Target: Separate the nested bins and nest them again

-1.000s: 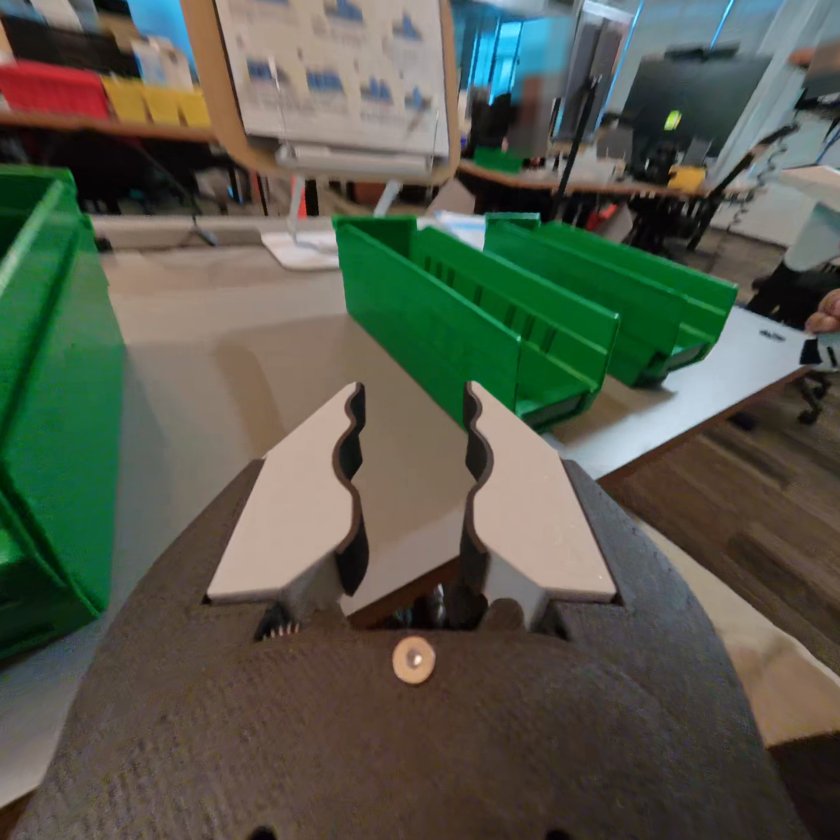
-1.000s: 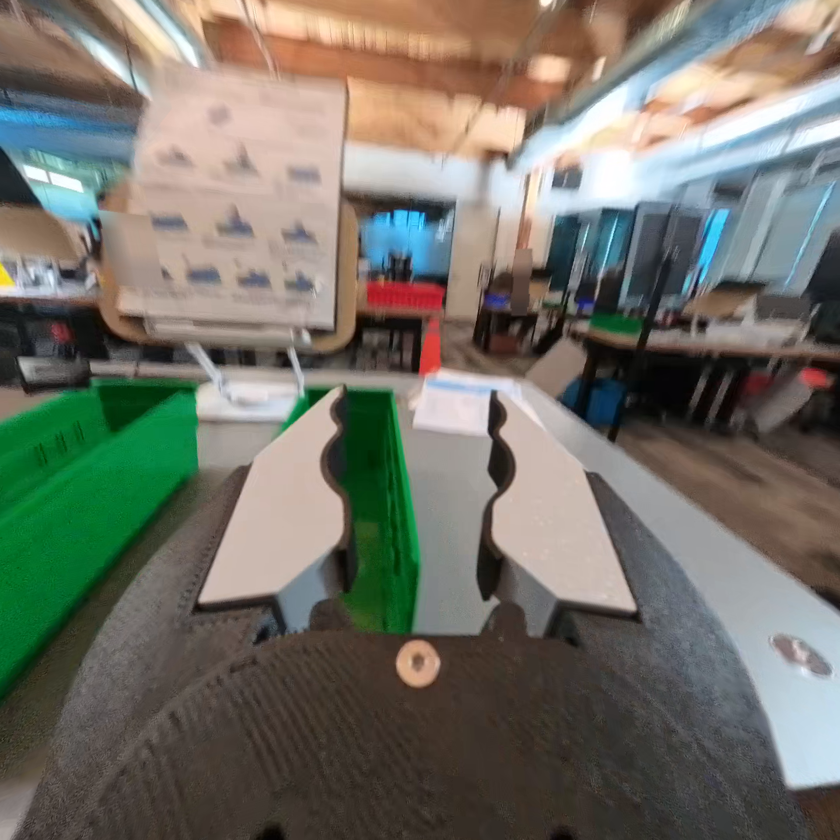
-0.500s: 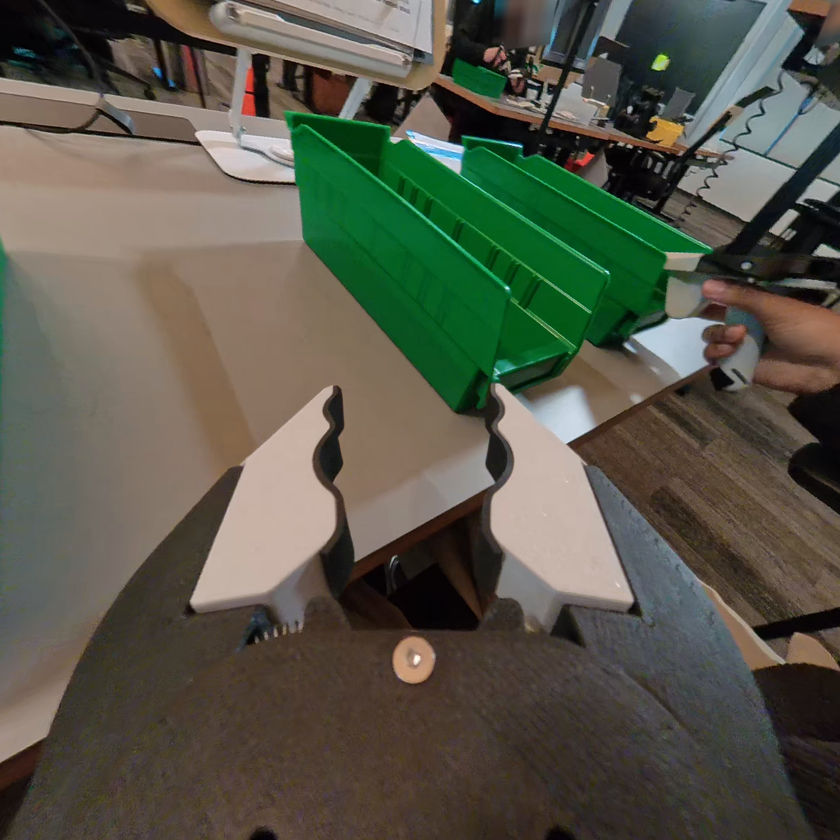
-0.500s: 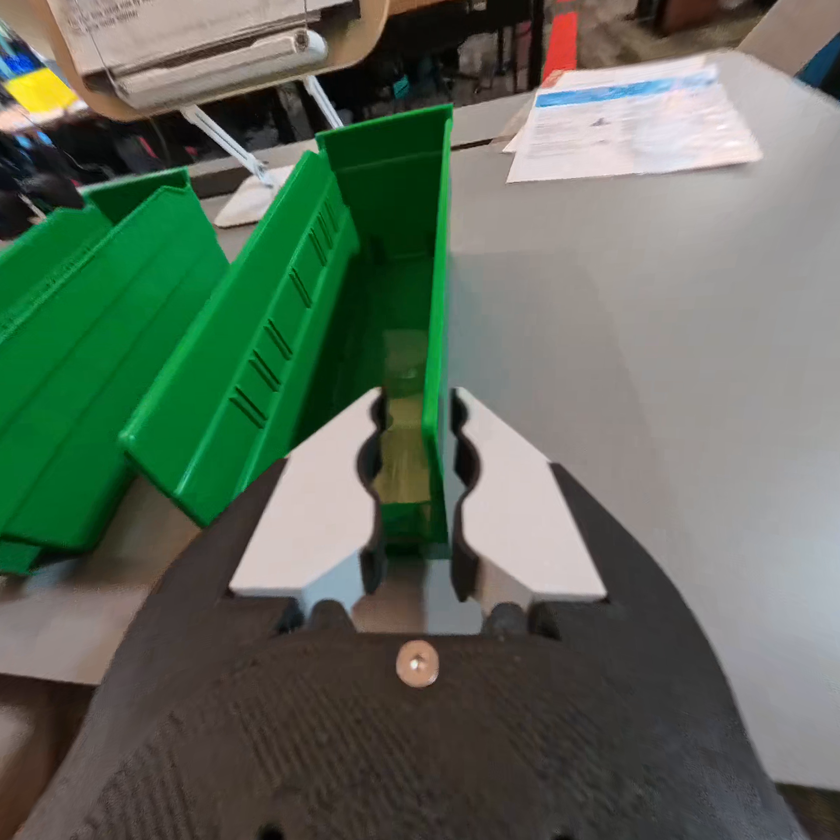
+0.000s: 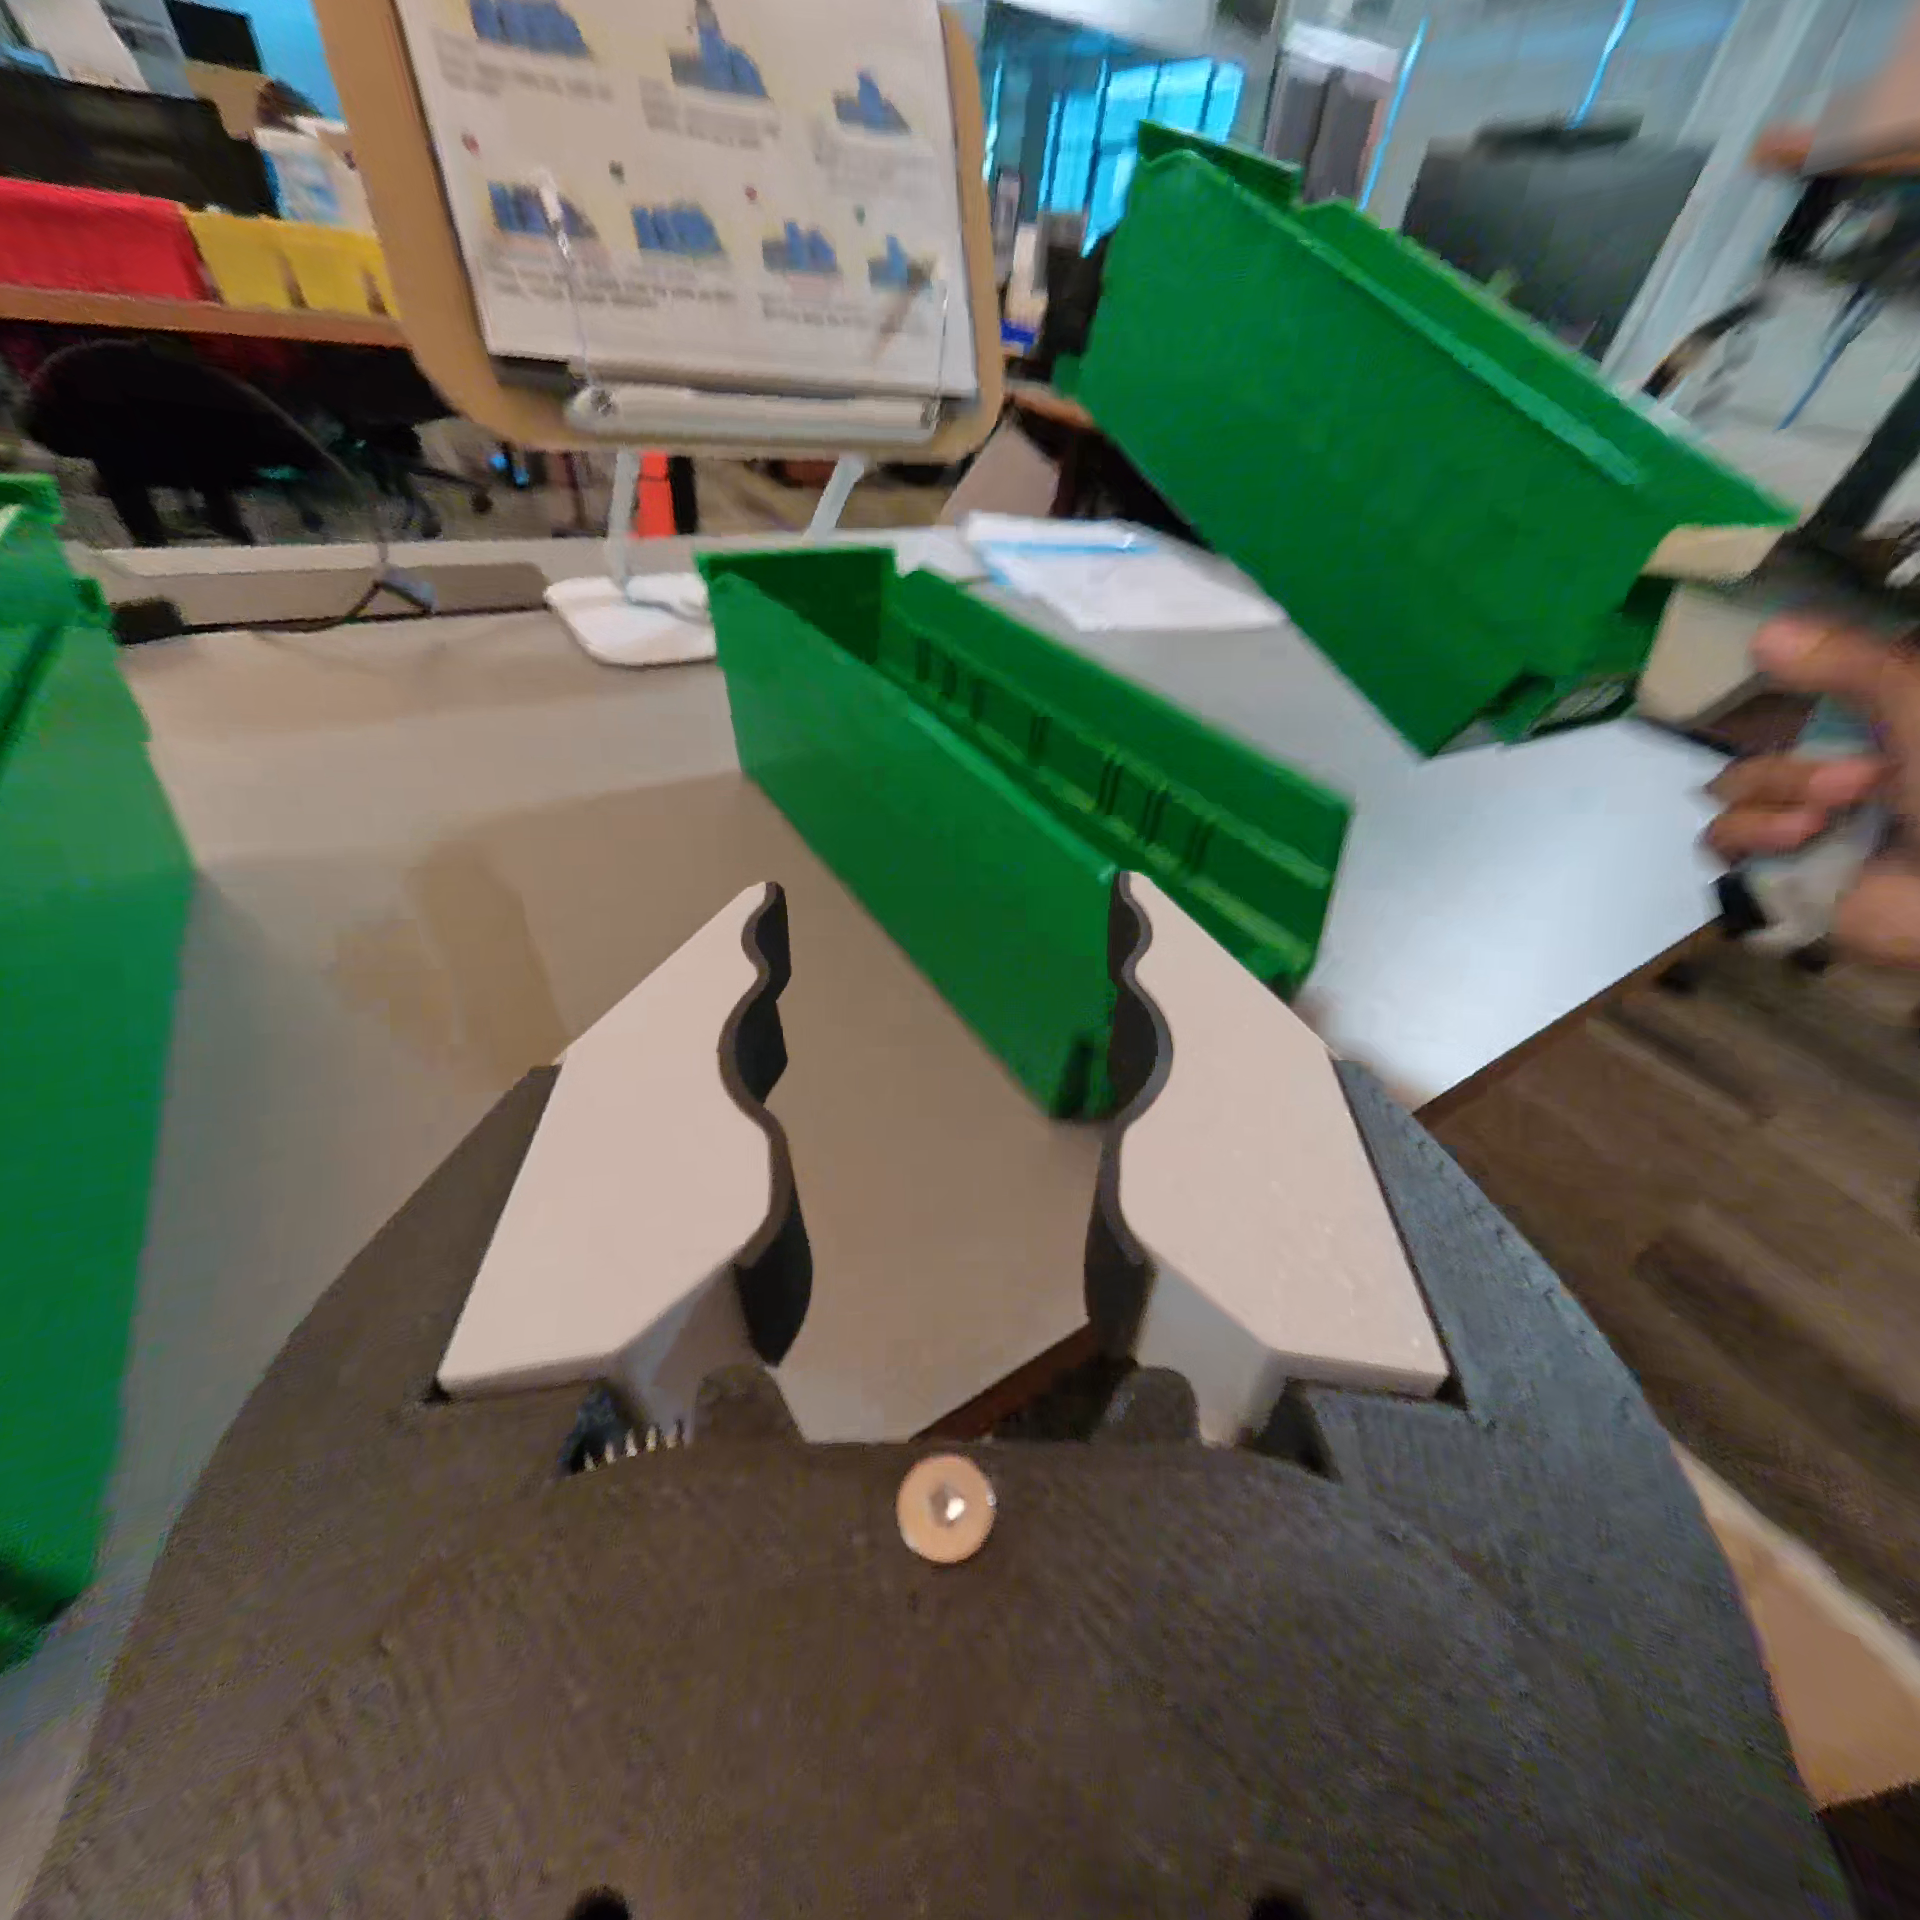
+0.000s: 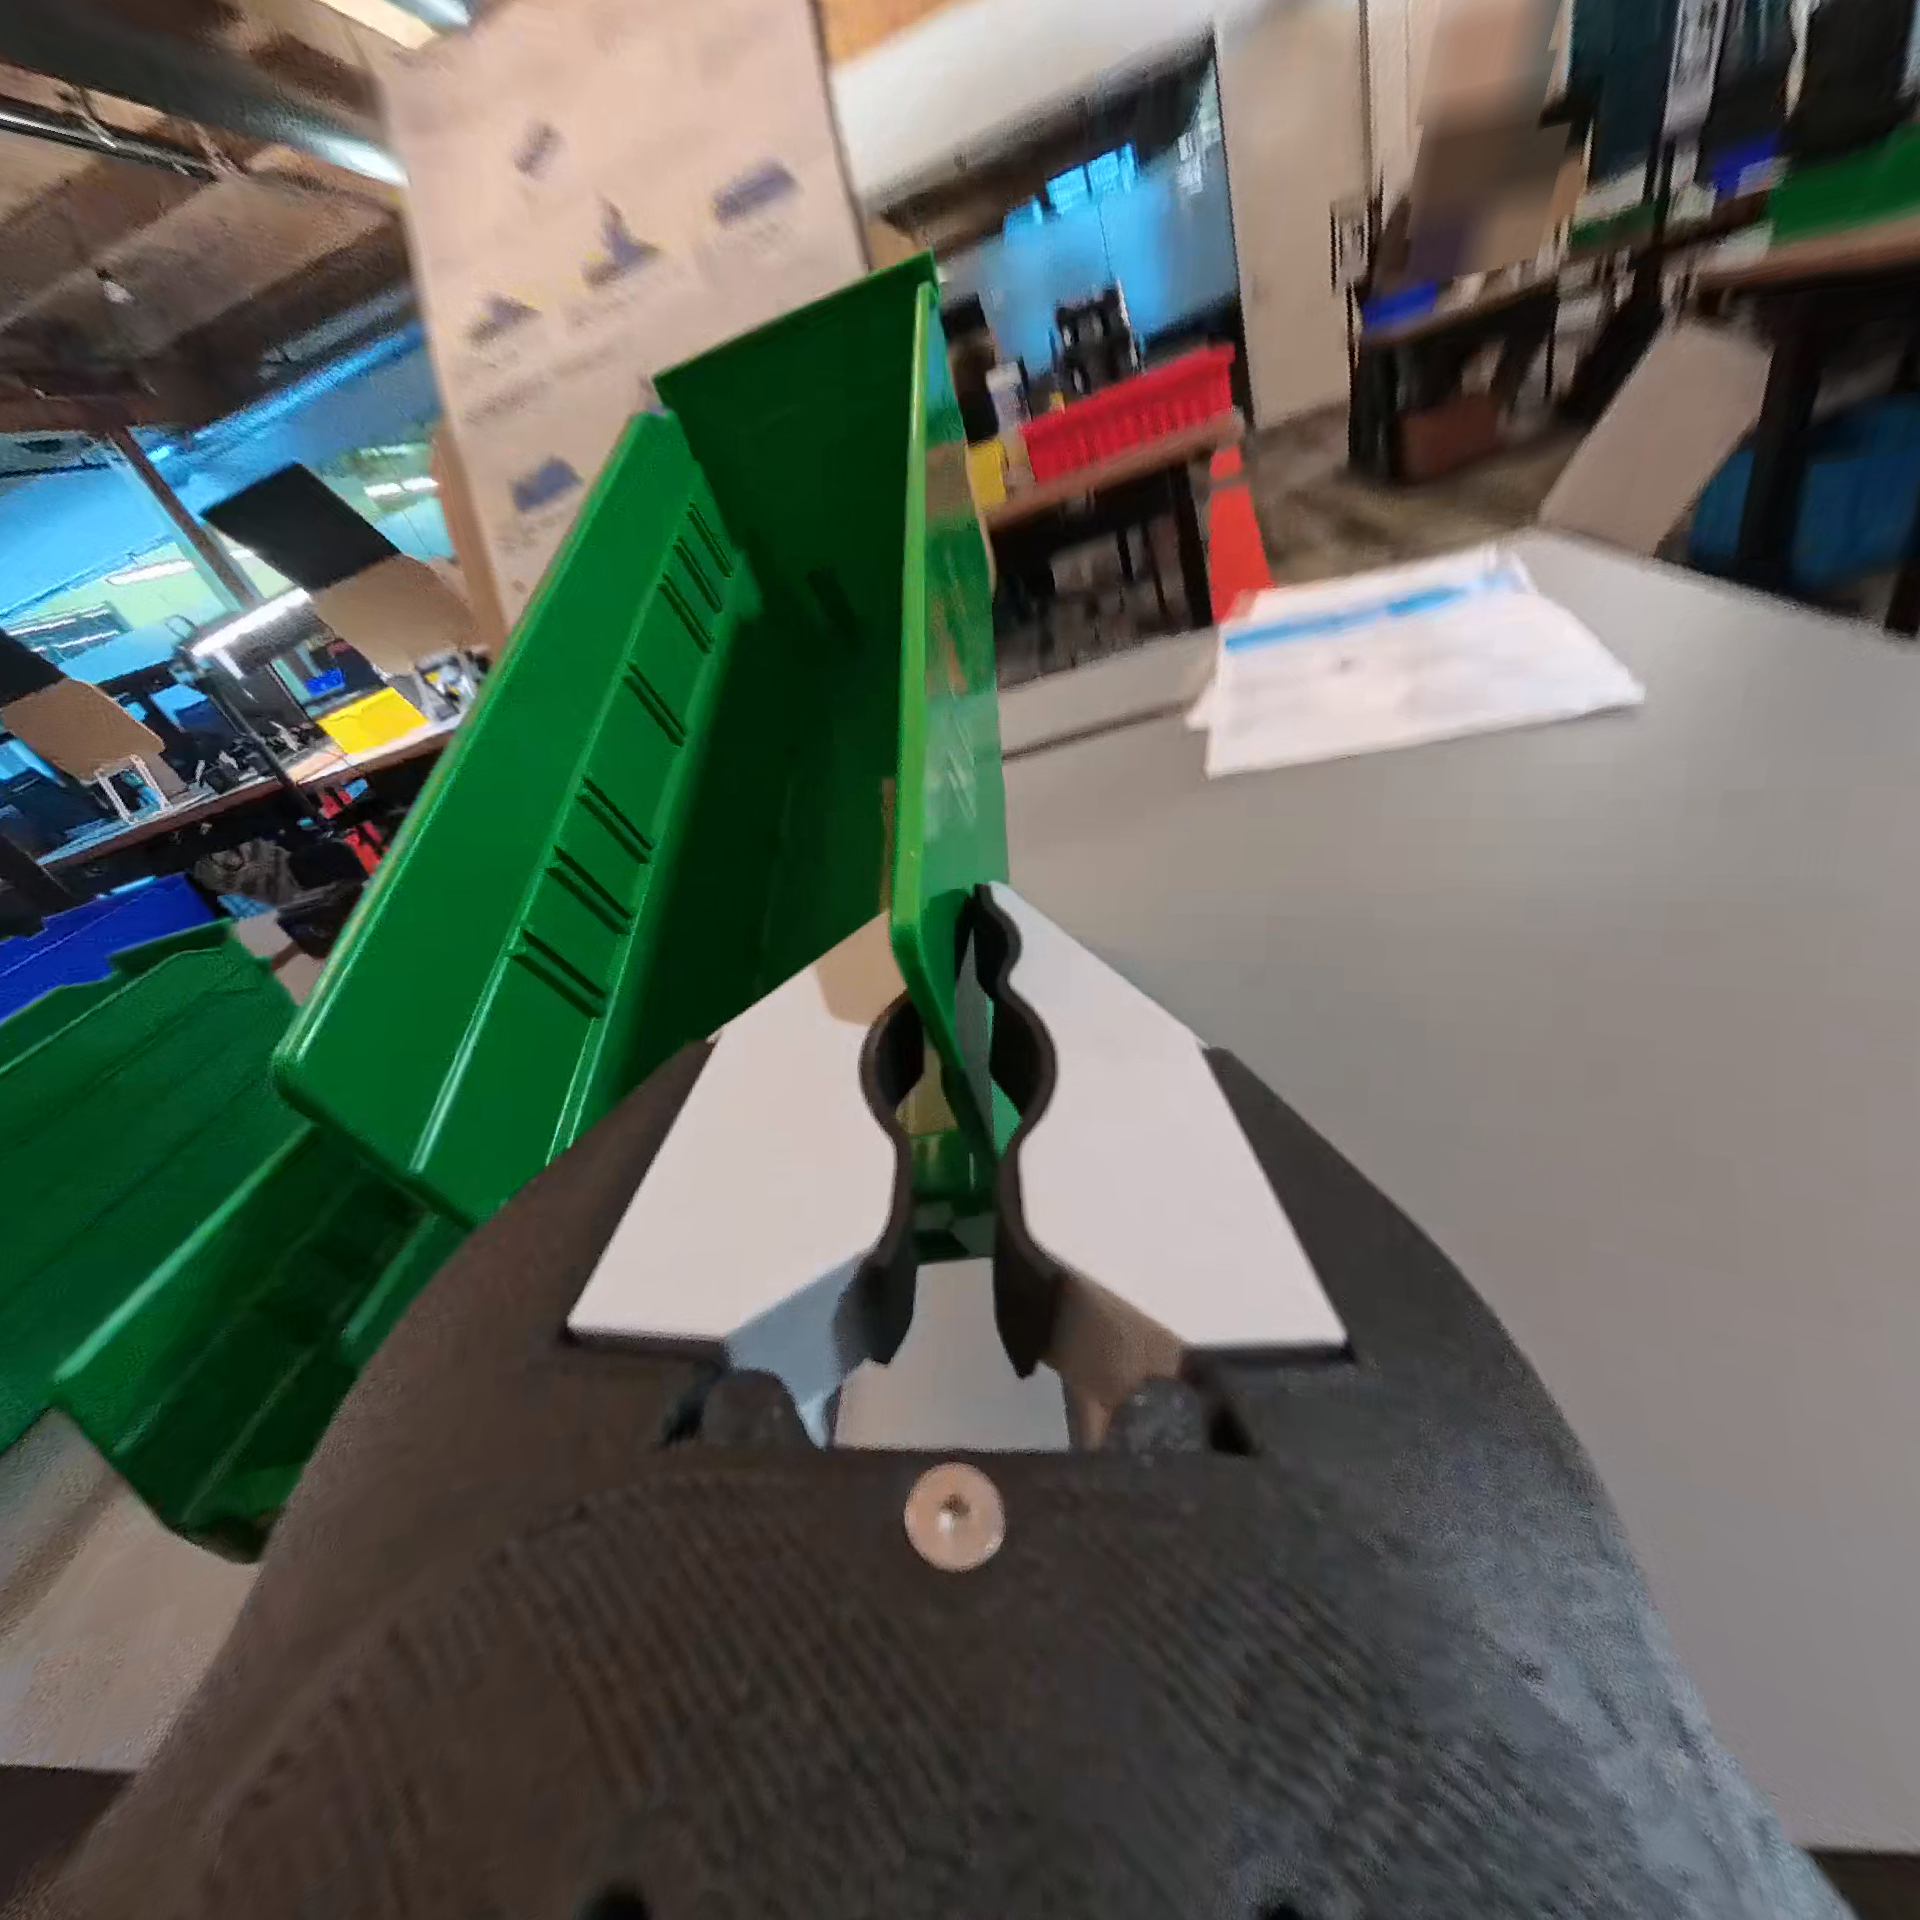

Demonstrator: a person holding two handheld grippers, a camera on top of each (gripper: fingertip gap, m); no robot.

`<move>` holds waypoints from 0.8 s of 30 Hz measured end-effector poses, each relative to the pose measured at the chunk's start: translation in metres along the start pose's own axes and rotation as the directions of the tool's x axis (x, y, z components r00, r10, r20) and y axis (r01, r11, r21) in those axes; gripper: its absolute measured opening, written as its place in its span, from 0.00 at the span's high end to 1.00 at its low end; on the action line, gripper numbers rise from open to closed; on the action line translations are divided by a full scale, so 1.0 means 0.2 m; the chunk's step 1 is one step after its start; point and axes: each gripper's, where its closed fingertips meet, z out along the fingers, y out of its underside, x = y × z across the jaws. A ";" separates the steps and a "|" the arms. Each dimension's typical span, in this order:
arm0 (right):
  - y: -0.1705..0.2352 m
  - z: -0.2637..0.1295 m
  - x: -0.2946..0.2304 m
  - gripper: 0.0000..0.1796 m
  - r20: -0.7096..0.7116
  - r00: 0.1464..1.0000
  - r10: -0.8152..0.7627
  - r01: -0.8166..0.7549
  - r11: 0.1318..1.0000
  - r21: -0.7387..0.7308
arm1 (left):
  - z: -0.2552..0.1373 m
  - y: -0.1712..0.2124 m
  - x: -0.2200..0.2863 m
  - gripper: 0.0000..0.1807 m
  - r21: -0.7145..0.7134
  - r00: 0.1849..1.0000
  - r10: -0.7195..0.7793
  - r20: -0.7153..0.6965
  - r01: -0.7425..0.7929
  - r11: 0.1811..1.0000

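Right gripper [image 6: 951,1029] jaws clamped on bin wall [image 6: 945,727], now lifted off surface [image 6: 1455,1039] toward renesting; left gripper [image 5: 940,1039] jaws apart, empty.

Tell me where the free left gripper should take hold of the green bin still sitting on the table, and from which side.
Probably the near end of the green bin: its open top leaves thin upright side walls. Bring the open left gripper down from above, one finger inside and one outside the near long wall, as the right gripper pinches the lifted bin.
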 end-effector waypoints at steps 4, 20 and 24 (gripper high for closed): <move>-0.01 -0.08 -0.35 0.98 0.048 0.995 -0.083 0.080 0.995 0.057 | 0.08 -0.12 0.31 0.57 0.075 0.980 -0.013 -0.197 0.029 0.997; 0.18 -0.33 -1.10 0.88 0.185 0.889 -0.419 0.370 0.895 0.251 | 0.06 -0.26 0.25 0.90 0.278 0.991 -0.121 -0.065 0.135 0.951; 0.25 -0.38 -1.23 0.79 0.242 0.804 -0.544 0.472 0.830 0.297 | 0.10 -0.25 0.12 1.00 0.202 0.976 -0.202 -0.081 0.215 0.956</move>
